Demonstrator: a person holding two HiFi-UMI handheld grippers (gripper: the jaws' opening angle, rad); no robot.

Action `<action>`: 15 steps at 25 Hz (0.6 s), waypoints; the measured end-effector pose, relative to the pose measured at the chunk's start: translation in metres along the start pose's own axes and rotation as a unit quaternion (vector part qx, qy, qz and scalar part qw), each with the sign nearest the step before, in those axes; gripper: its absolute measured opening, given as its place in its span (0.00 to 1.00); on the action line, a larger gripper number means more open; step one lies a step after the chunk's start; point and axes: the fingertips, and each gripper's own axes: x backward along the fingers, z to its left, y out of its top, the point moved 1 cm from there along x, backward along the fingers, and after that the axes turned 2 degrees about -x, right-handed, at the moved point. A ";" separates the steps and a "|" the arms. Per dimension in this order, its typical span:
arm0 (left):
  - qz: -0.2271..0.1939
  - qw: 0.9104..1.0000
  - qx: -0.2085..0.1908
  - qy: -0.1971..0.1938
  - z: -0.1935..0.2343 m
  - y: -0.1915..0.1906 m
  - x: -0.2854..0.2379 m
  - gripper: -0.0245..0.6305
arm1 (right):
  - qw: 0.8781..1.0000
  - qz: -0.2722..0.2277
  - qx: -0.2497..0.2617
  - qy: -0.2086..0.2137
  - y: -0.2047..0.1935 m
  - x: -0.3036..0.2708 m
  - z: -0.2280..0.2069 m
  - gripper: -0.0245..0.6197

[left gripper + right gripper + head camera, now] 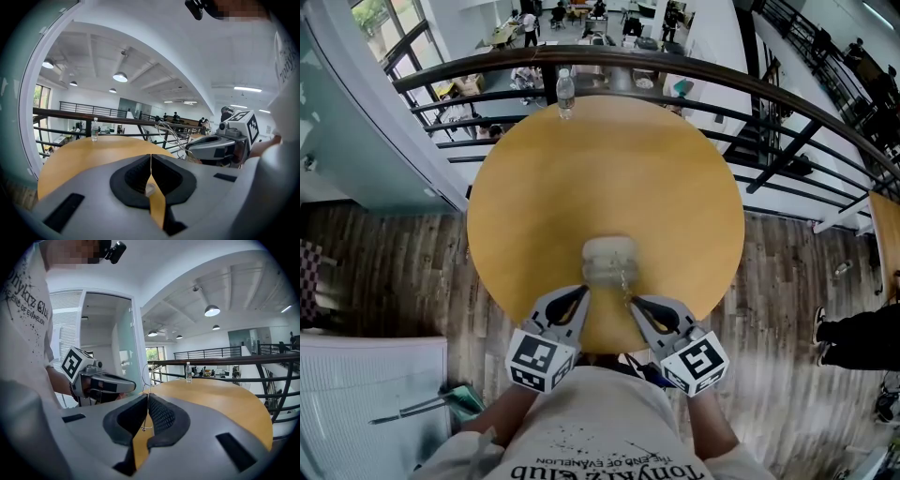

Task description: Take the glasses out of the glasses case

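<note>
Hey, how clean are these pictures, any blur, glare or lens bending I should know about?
Head view: the glasses case is smeared, the table sharp, light even. Left gripper view and right gripper view: strong fisheye bending of the railing, dark rounded corners, bright ceiling lamps, jaws in focus.

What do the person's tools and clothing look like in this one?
The left tool and right tool match: pale grey moulded shells tapering to the tips, lined with black ribbed pads. Each carries a white cube with black square markers at its rear. No cables show. The person wears a light short-sleeved T-shirt with black lettering and speckles.
</note>
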 end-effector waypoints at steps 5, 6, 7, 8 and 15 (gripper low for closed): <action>0.000 1.000 0.002 0.001 -0.001 -0.001 0.002 0.07 | 1.000 0.000 -0.002 -0.001 -0.001 0.001 0.000 0.09; 0.000 1.000 0.003 0.002 -0.001 -0.002 0.002 0.07 | 1.000 0.000 -0.003 -0.001 -0.002 0.001 0.000 0.09; 0.000 1.000 0.003 0.002 -0.001 -0.002 0.003 0.07 | 1.000 0.001 -0.003 -0.002 -0.003 0.001 0.000 0.09; 0.000 1.000 0.003 0.002 -0.001 -0.003 0.003 0.07 | 1.000 0.001 -0.003 -0.003 -0.004 0.001 0.000 0.09; -0.001 1.000 0.004 0.004 0.004 -0.007 0.006 0.07 | 1.000 0.000 -0.005 -0.007 -0.006 -0.002 0.001 0.09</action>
